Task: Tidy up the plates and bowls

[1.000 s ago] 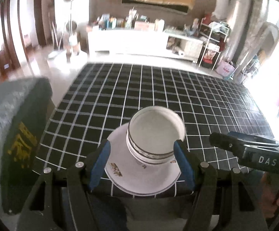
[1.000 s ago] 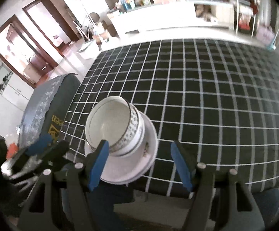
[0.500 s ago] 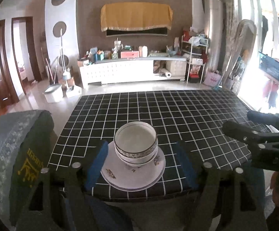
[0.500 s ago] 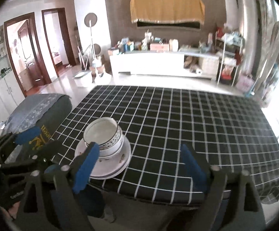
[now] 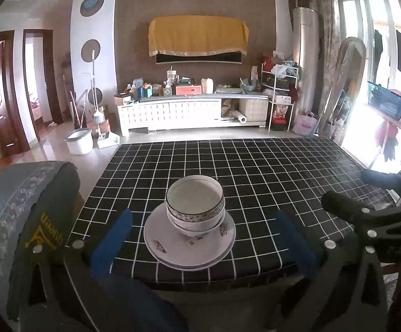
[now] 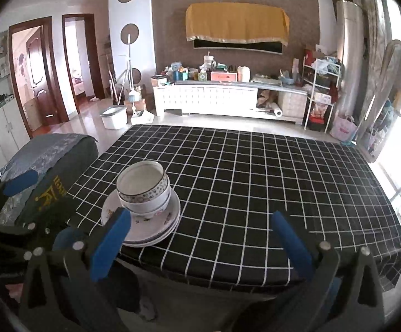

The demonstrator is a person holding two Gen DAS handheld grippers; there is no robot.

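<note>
Two nested white bowls (image 5: 195, 205) with patterned rims sit on a stack of white floral plates (image 5: 189, 244) near the front edge of the black checked table (image 5: 256, 171). The same bowls (image 6: 143, 191) and plates (image 6: 145, 221) show at the left in the right wrist view. My left gripper (image 5: 200, 240) is open and empty, held back off the table edge in front of the stack. My right gripper (image 6: 200, 236) is open and empty, to the right of the stack and off the table edge.
A grey padded chair back (image 5: 26, 210) stands left of the table, also seen in the right wrist view (image 6: 48, 160). The right gripper's body (image 5: 372, 215) shows at the right of the left wrist view. A white cabinet (image 5: 189, 113) stands far behind.
Both grippers have pulled back and up from the stack, away from the table edge. The left jaws no longer flank the bowls. The bowls and plates stay put.
</note>
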